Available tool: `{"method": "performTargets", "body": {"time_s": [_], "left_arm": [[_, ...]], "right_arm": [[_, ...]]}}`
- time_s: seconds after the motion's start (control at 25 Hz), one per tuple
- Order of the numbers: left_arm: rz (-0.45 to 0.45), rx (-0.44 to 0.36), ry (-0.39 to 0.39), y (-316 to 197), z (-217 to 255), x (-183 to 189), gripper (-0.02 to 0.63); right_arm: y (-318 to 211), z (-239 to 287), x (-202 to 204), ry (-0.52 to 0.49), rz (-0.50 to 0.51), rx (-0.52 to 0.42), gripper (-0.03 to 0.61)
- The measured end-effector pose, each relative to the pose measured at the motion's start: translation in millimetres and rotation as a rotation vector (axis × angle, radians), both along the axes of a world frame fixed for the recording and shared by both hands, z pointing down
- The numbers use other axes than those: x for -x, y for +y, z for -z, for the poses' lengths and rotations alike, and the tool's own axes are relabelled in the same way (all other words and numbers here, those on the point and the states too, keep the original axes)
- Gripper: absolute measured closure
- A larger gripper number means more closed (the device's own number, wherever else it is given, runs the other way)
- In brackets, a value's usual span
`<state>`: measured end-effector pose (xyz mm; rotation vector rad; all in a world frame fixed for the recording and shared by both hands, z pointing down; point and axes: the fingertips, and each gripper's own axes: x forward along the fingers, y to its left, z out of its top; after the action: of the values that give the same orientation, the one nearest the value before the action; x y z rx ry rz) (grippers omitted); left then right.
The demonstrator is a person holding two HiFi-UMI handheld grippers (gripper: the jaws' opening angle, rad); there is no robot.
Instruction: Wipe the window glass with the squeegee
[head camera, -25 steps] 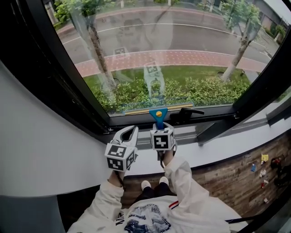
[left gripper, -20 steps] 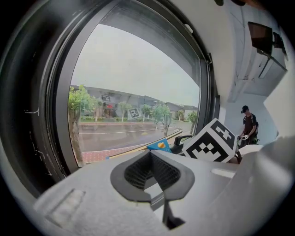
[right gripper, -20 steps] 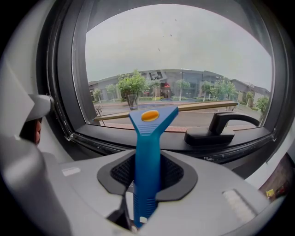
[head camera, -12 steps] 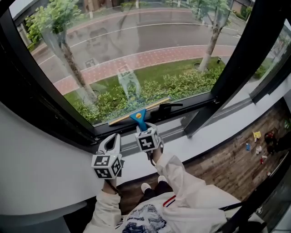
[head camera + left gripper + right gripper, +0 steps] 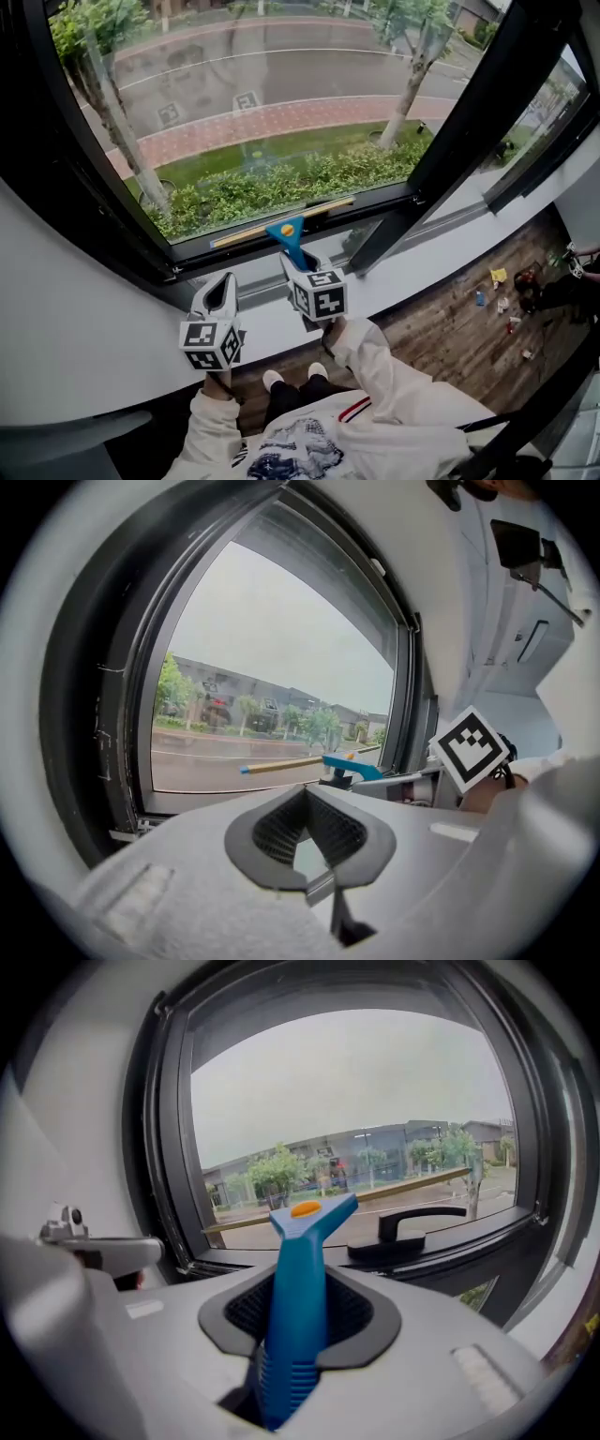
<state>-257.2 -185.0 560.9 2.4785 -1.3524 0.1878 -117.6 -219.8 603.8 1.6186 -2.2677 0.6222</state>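
The squeegee (image 5: 286, 236) has a blue handle and a long yellowish blade (image 5: 281, 221). The blade lies along the bottom edge of the window glass (image 5: 262, 94), just above the lower frame. My right gripper (image 5: 298, 265) is shut on the blue handle (image 5: 298, 1307), which rises between its jaws towards the pane. My left gripper (image 5: 225, 281) hangs to the left over the white sill, jaws together with nothing in them (image 5: 305, 832). From the left gripper view the squeegee (image 5: 352, 764) shows to the right, held by the other gripper.
A black window handle (image 5: 412, 1227) sits on the lower frame right of the squeegee. A dark slanted mullion (image 5: 441, 141) bounds the pane on the right. The white sill (image 5: 422, 272) runs below, and small items lie on the wooden floor (image 5: 497, 295).
The head view has swung, so the pane sits further left. The squeegee blade stays at the bottom of the glass; both grippers sit slightly lower in view.
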Motion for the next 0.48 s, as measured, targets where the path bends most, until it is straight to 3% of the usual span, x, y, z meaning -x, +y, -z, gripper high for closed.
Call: {"method": "performTargets", "body": {"time_s": [0.24, 0.48], "left_arm": [[0.024, -0.082, -0.022, 76.7, 21.7, -15.2, 0.615], [0.014, -0.077, -0.041, 178.6, 20.2, -106.2, 0.614]], "right_arm": [[81.1, 42.6, -46.9, -0.099, 0.052, -0.107, 0.457], [196.6, 61.4, -135.8, -0.112, 0.082, -0.176, 0.457]]}}
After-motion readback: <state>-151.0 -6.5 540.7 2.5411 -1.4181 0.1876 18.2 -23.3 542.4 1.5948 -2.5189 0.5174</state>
